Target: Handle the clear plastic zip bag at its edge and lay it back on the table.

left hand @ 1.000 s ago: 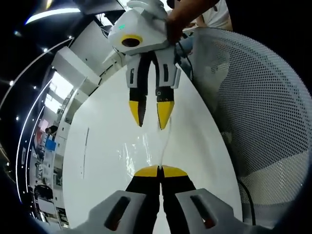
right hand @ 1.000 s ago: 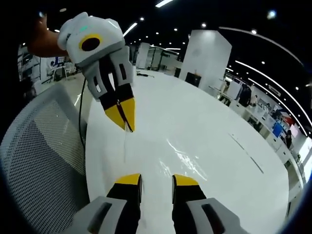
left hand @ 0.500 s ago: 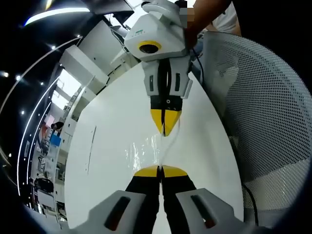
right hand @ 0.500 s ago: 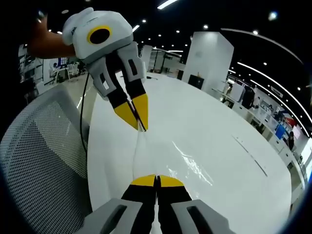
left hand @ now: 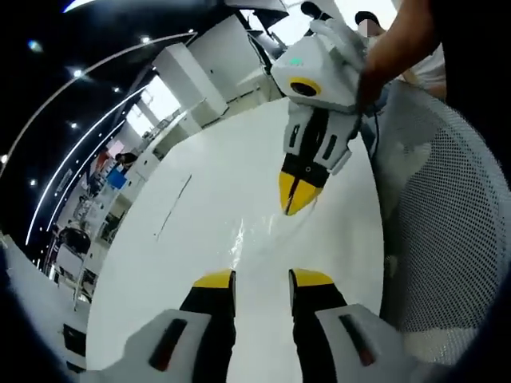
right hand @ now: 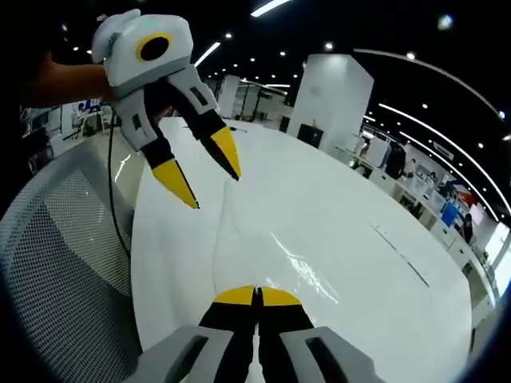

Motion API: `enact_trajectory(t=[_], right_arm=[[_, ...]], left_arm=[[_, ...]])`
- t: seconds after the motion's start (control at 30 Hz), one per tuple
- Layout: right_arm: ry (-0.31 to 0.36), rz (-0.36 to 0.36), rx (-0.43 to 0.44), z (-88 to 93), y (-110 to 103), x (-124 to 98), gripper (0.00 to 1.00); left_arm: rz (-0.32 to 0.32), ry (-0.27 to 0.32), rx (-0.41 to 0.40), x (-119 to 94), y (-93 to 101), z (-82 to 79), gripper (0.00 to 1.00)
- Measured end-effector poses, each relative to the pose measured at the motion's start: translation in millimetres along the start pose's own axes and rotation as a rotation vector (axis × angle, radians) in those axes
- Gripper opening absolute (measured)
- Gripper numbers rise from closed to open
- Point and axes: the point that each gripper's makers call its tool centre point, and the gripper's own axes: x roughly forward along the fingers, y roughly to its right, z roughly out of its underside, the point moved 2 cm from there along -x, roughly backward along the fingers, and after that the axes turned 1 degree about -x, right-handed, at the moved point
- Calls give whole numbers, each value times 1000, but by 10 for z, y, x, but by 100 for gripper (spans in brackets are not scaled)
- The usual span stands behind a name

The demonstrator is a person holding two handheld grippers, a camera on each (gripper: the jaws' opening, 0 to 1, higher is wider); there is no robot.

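Now the left claw (left hand: 262,278) stands with its yellow tips parted and nothing between them, where half a second ago they were pinched together on the bag's edge; in the right gripper view that same left claw (right hand: 206,177) hangs at about 10 o'clock, spread wide above the white surface (right hand: 335,215). The right claw (right hand: 256,296) is the opposite case: its tips are pressed together at 6 o'clock of its own view, and in the left gripper view the right claw (left hand: 297,197) shows at about 1 o'clock, pinched on the near edge of the clear plastic zip bag (left hand: 257,233). The bag itself is hard to trace, but its glints run from that pinch down toward the left claw, and in the right gripper view the zip bag (right hand: 263,243) appears as a faint sheen stretching up from the closed tips. So one hold has been given up and one remains; I judge the bag half freed, with the right-hand release left before it lies flat. A mesh chair back (left hand: 447,239) sits at 3 o'clock.
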Motion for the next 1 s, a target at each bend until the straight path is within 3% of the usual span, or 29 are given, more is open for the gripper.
enact_trajectory(t=[0.3, 0.47, 0.57, 0.77, 0.87, 1.0], right_arm=[[12, 44, 6, -38, 54, 1, 0], [19, 52, 5, -54, 54, 4, 0], [22, 63, 11, -57, 53, 14, 0], [25, 96, 5, -71, 44, 26, 0], [27, 105, 8, -75, 37, 29, 0], [33, 111, 5, -92, 17, 28, 0]], left_arm=[[12, 62, -357, 78, 157, -60, 22], [8, 67, -460, 127, 165, -62, 20], [22, 94, -580, 161, 171, -87, 22], [29, 106, -684, 249, 158, -119, 22], [38, 111, -781, 294, 150, -148, 24], [33, 98, -813, 352, 149, -162, 22]])
